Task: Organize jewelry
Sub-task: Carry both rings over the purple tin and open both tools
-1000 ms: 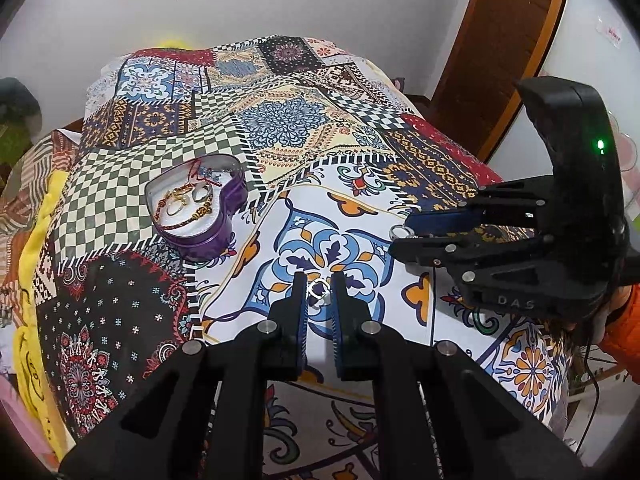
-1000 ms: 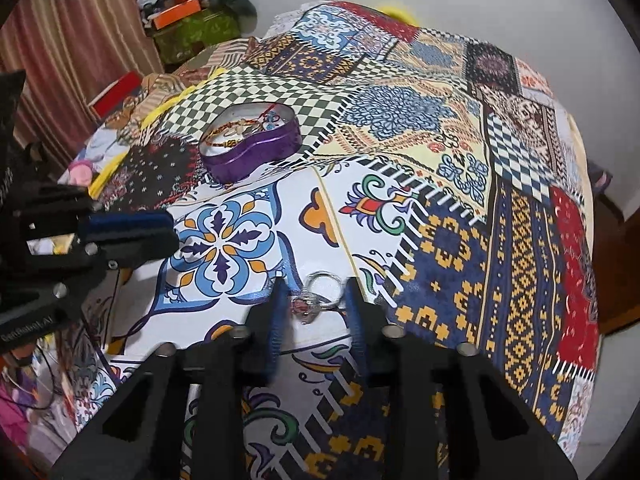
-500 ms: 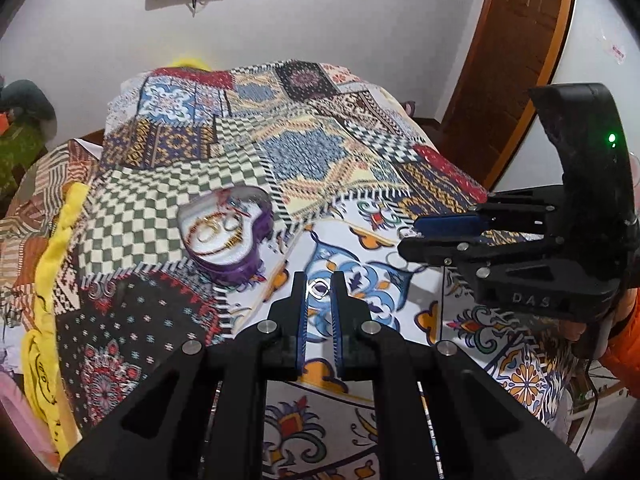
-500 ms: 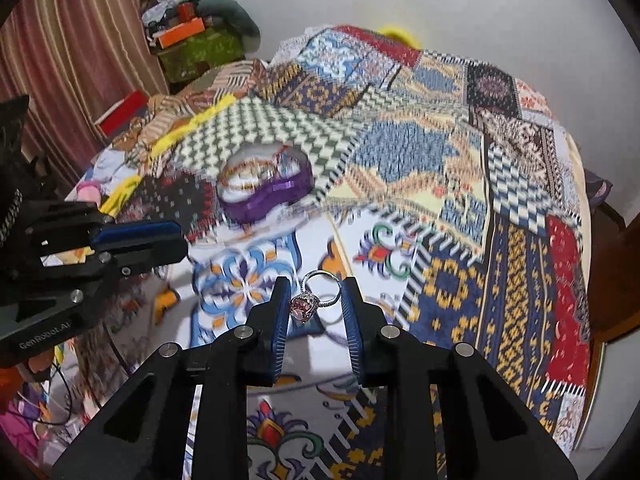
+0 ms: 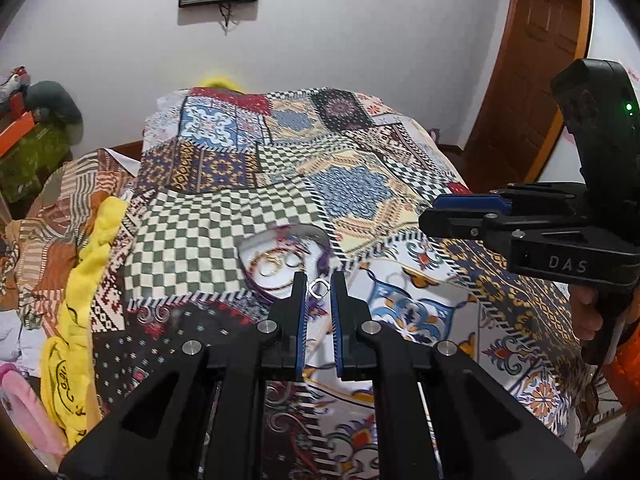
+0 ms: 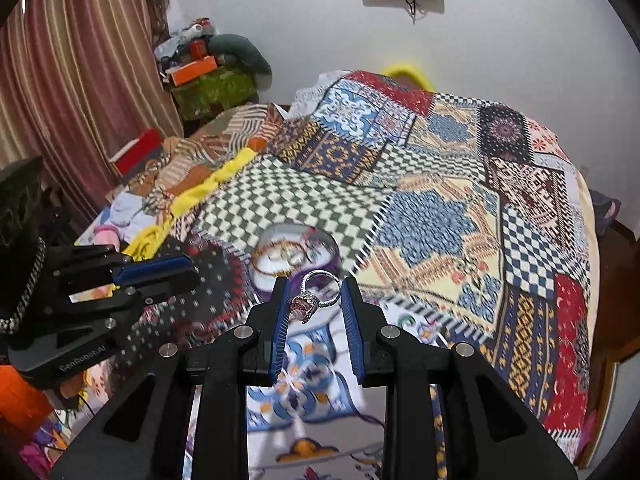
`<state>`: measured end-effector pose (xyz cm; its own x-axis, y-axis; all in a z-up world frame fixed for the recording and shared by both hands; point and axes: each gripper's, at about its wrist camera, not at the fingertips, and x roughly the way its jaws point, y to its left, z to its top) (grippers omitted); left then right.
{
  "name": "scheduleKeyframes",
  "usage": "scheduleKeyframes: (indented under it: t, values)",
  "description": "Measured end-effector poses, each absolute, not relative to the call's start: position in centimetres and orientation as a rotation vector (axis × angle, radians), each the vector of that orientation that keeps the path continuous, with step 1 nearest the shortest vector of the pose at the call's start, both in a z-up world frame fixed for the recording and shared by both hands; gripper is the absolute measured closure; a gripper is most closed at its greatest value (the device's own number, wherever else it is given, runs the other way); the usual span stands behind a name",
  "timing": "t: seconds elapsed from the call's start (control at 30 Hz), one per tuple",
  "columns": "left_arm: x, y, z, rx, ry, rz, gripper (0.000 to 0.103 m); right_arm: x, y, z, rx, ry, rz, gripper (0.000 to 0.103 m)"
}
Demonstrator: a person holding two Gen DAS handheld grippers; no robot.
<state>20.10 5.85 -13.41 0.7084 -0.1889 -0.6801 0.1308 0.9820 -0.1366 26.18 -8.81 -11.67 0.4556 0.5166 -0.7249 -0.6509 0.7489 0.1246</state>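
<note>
Silver ring (image 5: 319, 289) pinched at tips of left gripper (image 5: 319, 290), jaws narrow on it. Right gripper (image 6: 313, 300) jaws closed on stone ring (image 6: 316, 294), pink stone low by one pad. Both held in air just short of purple box (image 5: 280, 264), which lies on bed (image 5: 360, 184) on checked patch; bangles already inside. Judgement: carry-to-box step. Do it well: bring one gripper over box at a time, lower tips inside rim before easing jaws, keep grippers apart. Rings small, could roll into quilt pattern.
</note>
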Motion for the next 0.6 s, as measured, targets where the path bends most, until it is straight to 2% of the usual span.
scheduleKeyframes:
  t: [0.3,0.6]
  values:
    - [21.9,7.8,-14.7,-0.102,0.767,-0.151,0.094,27.9,-6.1,-12.5,-0.165,0.843,0.744,0.080]
    - [25.0,9.1,-17.9,-0.154,0.836,-0.167,0.094,31.2,-4.0,-15.5,-0.137,0.961,0.762,0.080]
